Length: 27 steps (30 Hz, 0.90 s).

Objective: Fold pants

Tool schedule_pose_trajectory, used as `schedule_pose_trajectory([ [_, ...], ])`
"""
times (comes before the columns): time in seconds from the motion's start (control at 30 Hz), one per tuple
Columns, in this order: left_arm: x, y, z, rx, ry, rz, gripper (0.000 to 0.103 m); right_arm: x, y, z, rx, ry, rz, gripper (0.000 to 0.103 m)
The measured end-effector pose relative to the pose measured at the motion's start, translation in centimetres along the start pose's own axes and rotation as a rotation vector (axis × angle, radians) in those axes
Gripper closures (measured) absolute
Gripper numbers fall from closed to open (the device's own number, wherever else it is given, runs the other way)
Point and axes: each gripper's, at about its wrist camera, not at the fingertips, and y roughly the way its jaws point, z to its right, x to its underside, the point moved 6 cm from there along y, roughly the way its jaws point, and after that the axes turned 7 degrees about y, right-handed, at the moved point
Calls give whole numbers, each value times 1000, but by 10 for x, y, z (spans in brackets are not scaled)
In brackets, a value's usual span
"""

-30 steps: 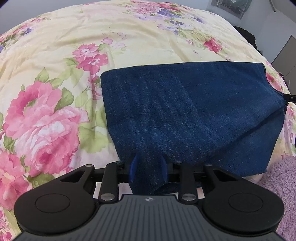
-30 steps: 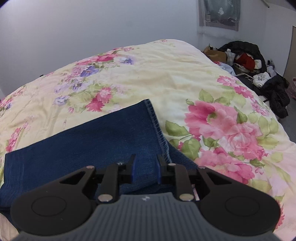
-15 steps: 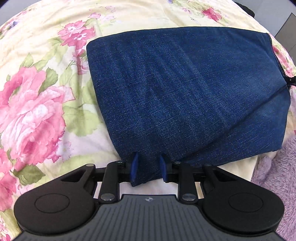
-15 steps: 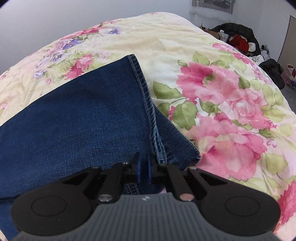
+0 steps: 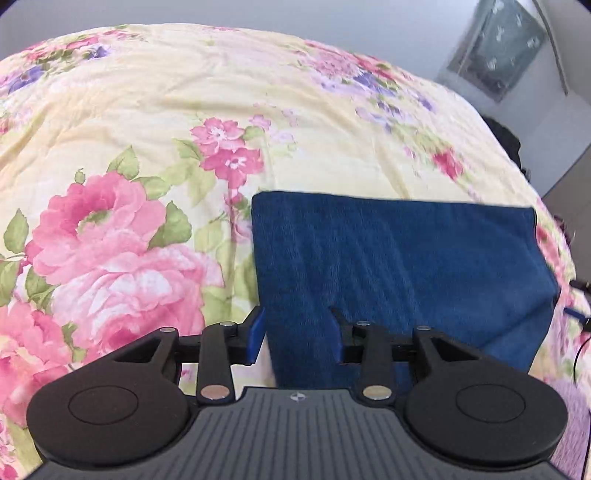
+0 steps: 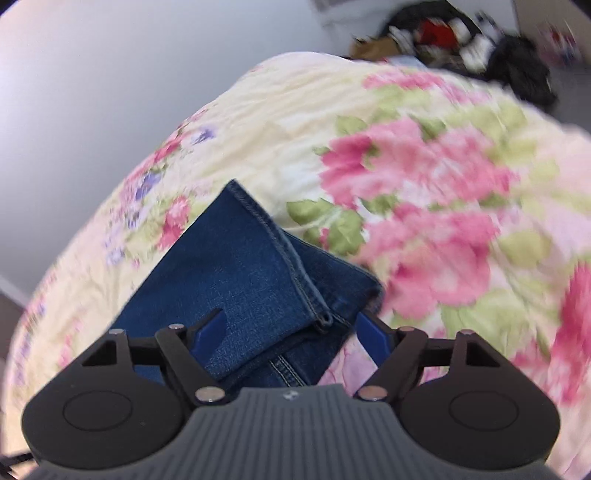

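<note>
Denim pants (image 5: 399,266), dark blue and folded, lie on the floral bed (image 5: 155,122) near its front edge. In the left wrist view the left tool (image 5: 297,338) is opening, the cloth's near corner between its fingers; whether the pads touch it is unclear. In the right wrist view the right tool (image 6: 291,332) is opening wide, its fingers apart from the hemmed corner lying between them. The bed is blurred there.

Bed (image 5: 229,96): fills most of both views; pale yellow cover with large pink roses, green leaves, small purple blooms.
Wall (image 6: 110,74): plain white-grey, upper left of right wrist view.
Wall hanging (image 5: 495,55): greyish panel, upper right of left wrist view, blurred.
Clothes pile (image 6: 461,33): dark heap with red and white, upper right.
Light: soft, even.
</note>
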Motion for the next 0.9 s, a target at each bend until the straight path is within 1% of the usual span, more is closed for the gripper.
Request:
schedule_pose_trajectory([
  [0.07,-6,7,1,7,-2,6,62,1,9,14,-35,97,-11,29],
  [0.17,-9,18,15,9,33,-3,62,1,25,26,-86,177,-14,30],
  [0.2,-10,21,19,8,44,-5,62,0,32,30,-102,208,-12,33],
  [0.23,-7,25,26,7,58,-8,62,-1,39,34,-113,239,-10,41],
  [0.27,-8,29,30,9,66,-13,62,-1,46,37,-120,265,-10,45],
  [0.3,-8,34,35,13,72,-21,62,-1,52,41,-131,290,-5,52],
  [0.4,-14,46,51,36,90,-24,62,-2,61,48,-195,352,14,59],
  [0.53,-31,62,83,83,150,3,62,-5,48,40,-231,294,48,79],
  [0.63,-47,79,111,108,194,22,62,-10,29,18,-254,178,96,82],
  [0.7,-56,91,128,125,217,42,62,-12,21,7,-255,130,106,82],
  [0.8,-70,114,154,144,258,57,62,-13,18,2,-232,105,97,82],
  [0.9,-83,143,170,111,297,52,62,-16,19,2,-233,110,84,82],
])
